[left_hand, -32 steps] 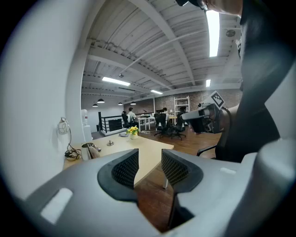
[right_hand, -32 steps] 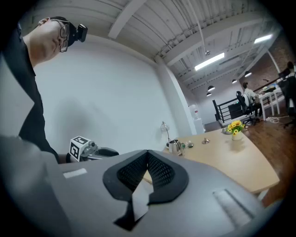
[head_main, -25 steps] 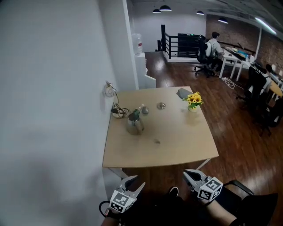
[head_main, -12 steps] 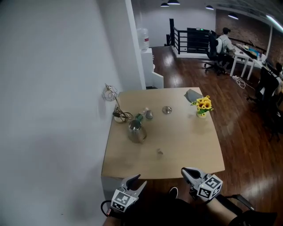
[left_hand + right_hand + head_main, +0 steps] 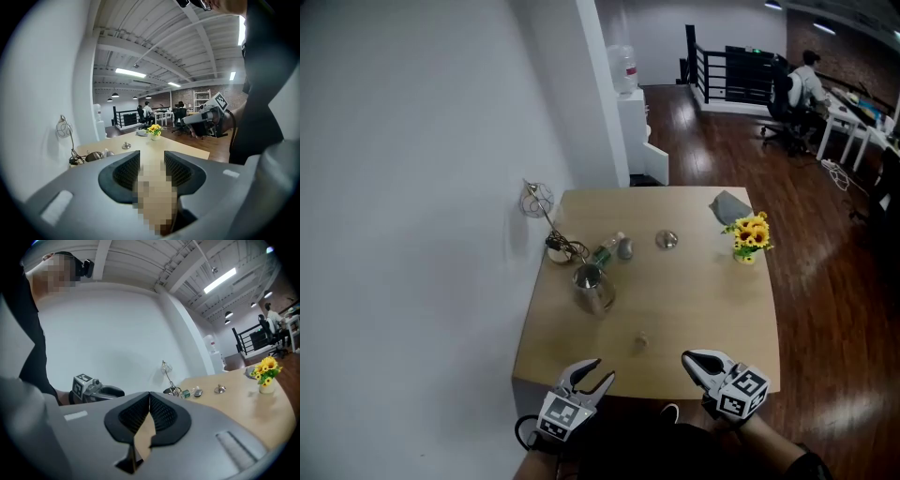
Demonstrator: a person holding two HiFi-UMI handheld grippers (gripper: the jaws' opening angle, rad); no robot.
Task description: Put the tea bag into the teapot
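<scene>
A steel teapot [image 5: 593, 289] stands without its lid on the left half of the pale wooden table [image 5: 712, 309]. It also shows far off in the left gripper view as the teapot [image 5: 93, 155]. A small pale tea bag [image 5: 641, 341] lies on the table in front of it, nearer to me. Over the table's near edge my left gripper [image 5: 595, 373] is open and holds nothing. My right gripper [image 5: 688, 358] hovers at the same edge further right, shut and empty, a short way this side of the tea bag. Both jaw pairs, left gripper [image 5: 152, 158] and right gripper [image 5: 149, 395], point across the table.
A round lid [image 5: 667, 240], a small bottle [image 5: 605, 253] and coiled cables [image 5: 562, 248] lie beyond the teapot. A vase of yellow flowers [image 5: 750, 234] and a grey cloth [image 5: 729, 206] sit at the far right. A white wall [image 5: 412, 187] bounds the table's left side.
I have come closer to the table. Both grippers have moved forward from over the floor to the table's near edge. The right stays shut, the left stays open.
</scene>
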